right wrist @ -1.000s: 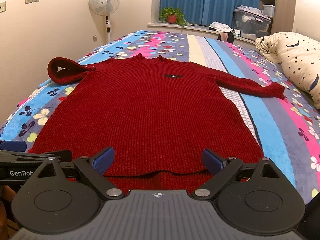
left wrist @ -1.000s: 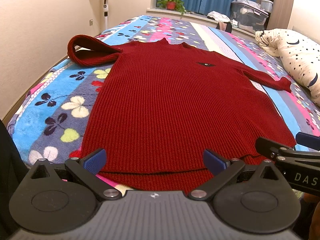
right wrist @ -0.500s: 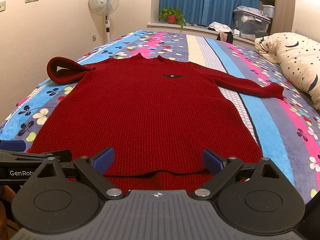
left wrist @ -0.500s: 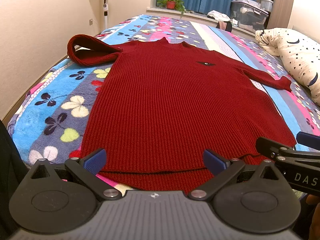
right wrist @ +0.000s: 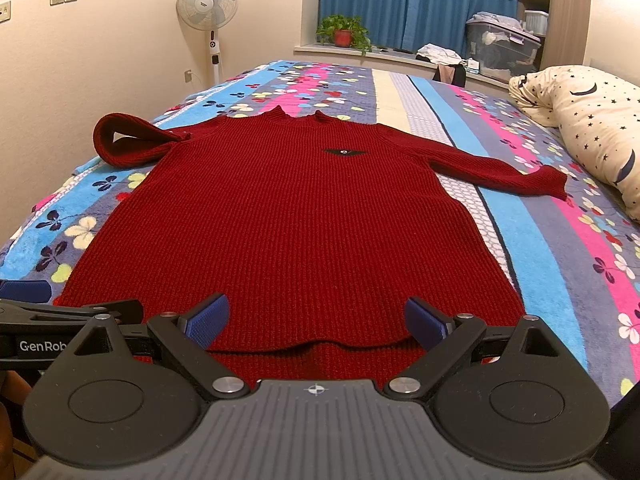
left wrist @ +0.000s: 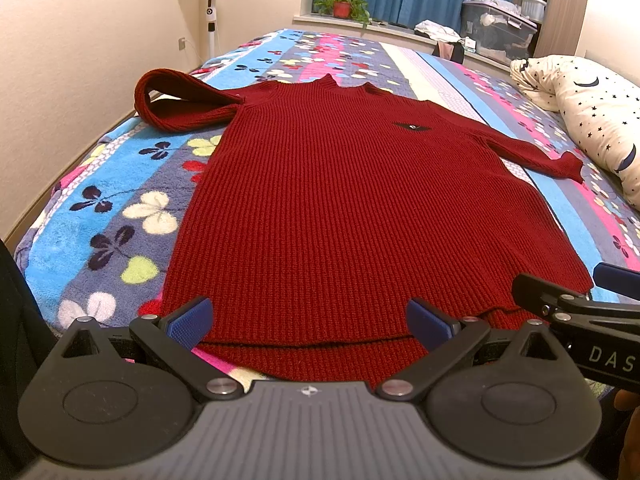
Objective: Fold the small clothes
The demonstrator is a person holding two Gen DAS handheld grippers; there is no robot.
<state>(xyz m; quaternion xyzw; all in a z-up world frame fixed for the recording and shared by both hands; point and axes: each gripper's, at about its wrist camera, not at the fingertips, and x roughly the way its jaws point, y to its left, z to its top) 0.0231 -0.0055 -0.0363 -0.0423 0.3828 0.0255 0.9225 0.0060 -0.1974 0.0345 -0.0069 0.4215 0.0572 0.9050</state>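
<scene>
Nothing shifted across the last second: same framing in both wrist views, same lie of the cloth, so no fold begun.

Far left, standing fan [right wrist: 208,4] against the wall. Next, left sleeve [left wrist: 180,100] of the red sweater [left wrist: 352,208] doubled back on itself in a raised loop at the edge of the bed [left wrist: 120,208]. Sweater body spread flat, front up, collar away, small dark chest badge [right wrist: 344,152] showing; hem nearest, lying just ahead of both tools and slightly lifted at the middle in the right view.

Left gripper [left wrist: 310,318] low over the hem's left half, jaws spread wide, blue pads [left wrist: 188,320] empty, nothing pinched. Right gripper [right wrist: 316,318] likewise spread wide and empty over the hem's right half; each tool visible at the edge of the other's view, side by side.

Further right, right sleeve [right wrist: 500,168] stretched straight out across the blanket, cuff near the star-print pillow [right wrist: 592,120] but apart from it.

Judged from this stillness: a pause before the first grasp. Looped left sleeve probably needing straightening or tucking in first; otherwise a lumpy fold likely.
</scene>
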